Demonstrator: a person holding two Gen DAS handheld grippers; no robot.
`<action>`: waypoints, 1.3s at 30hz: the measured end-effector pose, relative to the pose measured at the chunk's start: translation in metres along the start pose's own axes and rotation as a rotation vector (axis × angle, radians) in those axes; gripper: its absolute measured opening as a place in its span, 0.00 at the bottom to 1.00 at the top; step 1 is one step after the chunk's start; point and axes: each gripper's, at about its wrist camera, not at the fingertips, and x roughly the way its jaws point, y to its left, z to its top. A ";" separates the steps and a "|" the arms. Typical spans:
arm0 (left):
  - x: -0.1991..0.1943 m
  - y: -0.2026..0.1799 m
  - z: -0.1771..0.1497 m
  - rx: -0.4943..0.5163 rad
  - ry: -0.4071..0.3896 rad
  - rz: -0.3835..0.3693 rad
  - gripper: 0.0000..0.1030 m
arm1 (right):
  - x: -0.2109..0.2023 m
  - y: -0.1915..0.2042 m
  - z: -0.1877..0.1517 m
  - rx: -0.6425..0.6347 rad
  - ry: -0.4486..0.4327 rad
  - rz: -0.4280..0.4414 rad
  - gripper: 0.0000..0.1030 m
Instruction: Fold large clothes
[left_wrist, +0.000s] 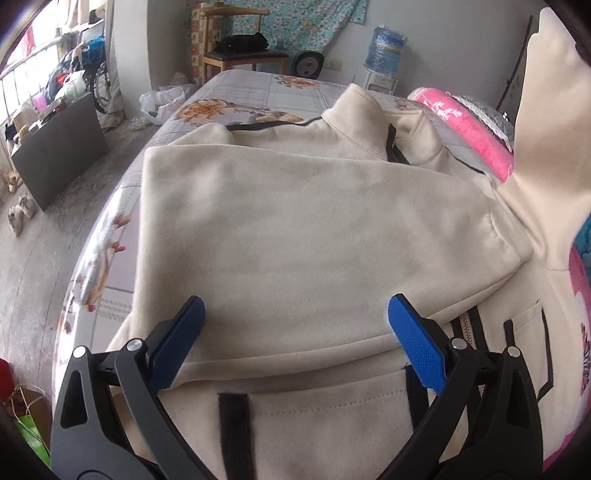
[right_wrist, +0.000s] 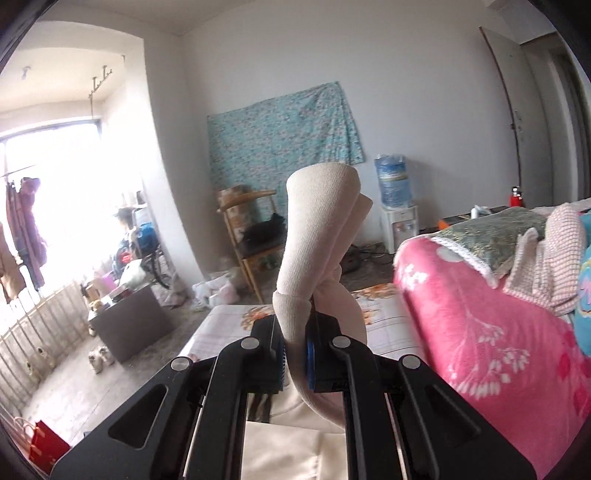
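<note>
A cream zip jacket with black trim lies spread on the bed, one sleeve folded across its front. My left gripper hovers open just above the folded sleeve, its blue pads wide apart and gripping nothing. The other sleeve rises off the bed at the right edge of the left wrist view. In the right wrist view my right gripper is shut on that cream sleeve, whose ribbed cuff stands up above the fingers, well above the bed.
A rolled pink blanket with pillows on it lies along the right side of the bed. A wooden chair, a water dispenser and a dark box on the floor stand beyond and left of the bed.
</note>
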 end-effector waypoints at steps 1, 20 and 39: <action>-0.007 0.005 0.002 -0.017 -0.014 0.001 0.93 | 0.005 0.011 -0.005 -0.010 0.019 0.033 0.08; -0.033 0.016 0.019 -0.137 -0.039 -0.254 0.72 | 0.031 0.032 -0.184 -0.076 0.542 0.278 0.66; 0.033 -0.018 0.080 -0.017 0.037 -0.058 0.04 | -0.027 -0.114 -0.183 0.170 0.450 -0.125 0.66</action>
